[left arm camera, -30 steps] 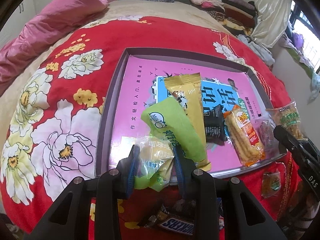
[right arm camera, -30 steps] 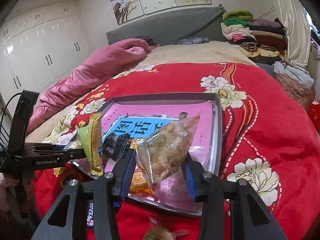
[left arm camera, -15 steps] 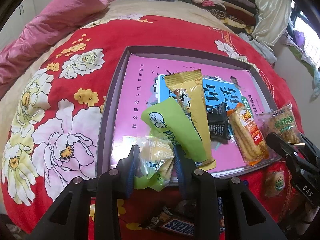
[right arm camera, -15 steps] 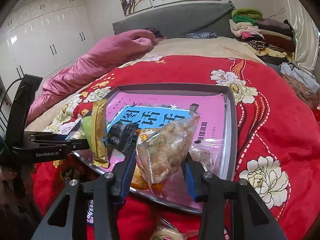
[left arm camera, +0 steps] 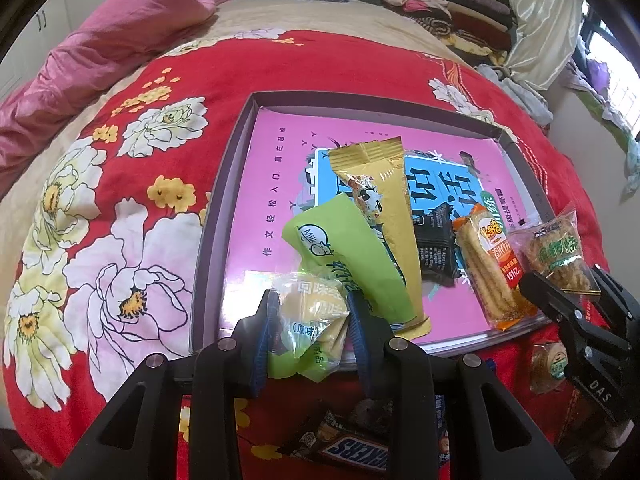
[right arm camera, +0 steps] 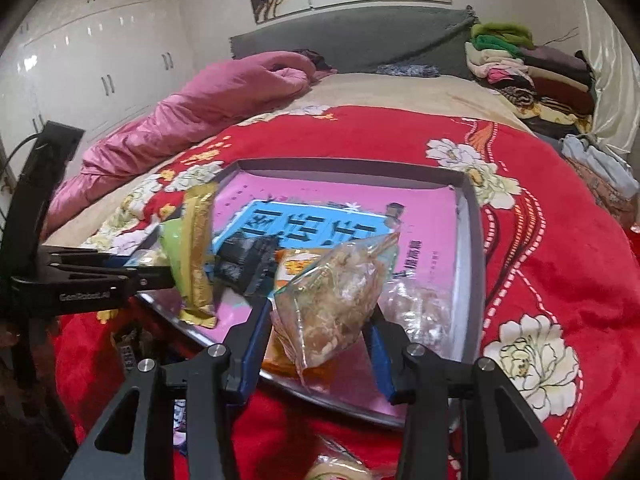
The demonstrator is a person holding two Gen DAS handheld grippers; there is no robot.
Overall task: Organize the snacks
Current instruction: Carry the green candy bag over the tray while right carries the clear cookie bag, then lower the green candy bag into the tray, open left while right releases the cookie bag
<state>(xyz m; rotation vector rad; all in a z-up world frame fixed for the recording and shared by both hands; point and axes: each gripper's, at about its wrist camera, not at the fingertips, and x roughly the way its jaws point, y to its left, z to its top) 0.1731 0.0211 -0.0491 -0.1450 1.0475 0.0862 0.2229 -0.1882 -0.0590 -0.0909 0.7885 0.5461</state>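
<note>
Gripping a small clear-wrapped yellow cake packet (left arm camera: 310, 312) between its blue pads, the left claw (left arm camera: 308, 320) hangs at the near rim of a shallow grey tray (left arm camera: 224, 184) that lies on a bed under a red floral blanket (left arm camera: 120, 200); the packet's green lower end droops over the tray's near edge; the right claw (right arm camera: 320, 332) is closed on a clear bag of brownish crispy snack (right arm camera: 340, 300), which stands tilted between its pads above the tray's near right part; from the left wrist view that same bag shows at the tray's right corner, held in the black fingers of the right claw. Inside the tray a pink book cover with a blue title panel (left arm camera: 280, 184) lines the floor; on it lie, side by side, a green milk-snack wrapper (left arm camera: 352, 256), a long gold wrapper (left arm camera: 388, 200) partly over it, a black packet (left arm camera: 434, 240), and an orange pack of stick biscuits (left arm camera: 486, 272) at the right; the green and gold wrappers overlap, and the black packet touches the gold one. Outside the tray, on the blanket near the camera, a Snickers bar (left arm camera: 352, 450) lies below the left claw, and a small round biscuit packet (left arm camera: 550, 364) sits near the right claw; a pink quilt (left arm camera: 100, 48) is bunched at the far left of the bed, and folded clothes (left arm camera: 452, 0) are stacked at the far right.
</note>
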